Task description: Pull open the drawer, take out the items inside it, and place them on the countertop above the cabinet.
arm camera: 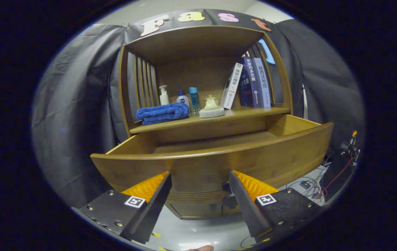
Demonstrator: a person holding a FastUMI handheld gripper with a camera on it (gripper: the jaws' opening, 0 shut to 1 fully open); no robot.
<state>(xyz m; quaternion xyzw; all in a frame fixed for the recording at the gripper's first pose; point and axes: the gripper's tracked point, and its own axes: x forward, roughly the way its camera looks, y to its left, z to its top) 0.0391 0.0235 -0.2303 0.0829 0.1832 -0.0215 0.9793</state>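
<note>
Now we are holding the jaws (200, 181) wide open and empty before the pulled-out drawer (216, 164); rising over its front should expose whatever is lying inside.

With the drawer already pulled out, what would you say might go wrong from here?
1. The drawer front hides its contents from the open gripper, so a reach inside would be blind.
2. The countertop already holds a blue towel, bottles, a sponge and leaning books; placing items there could knock something over.
</note>
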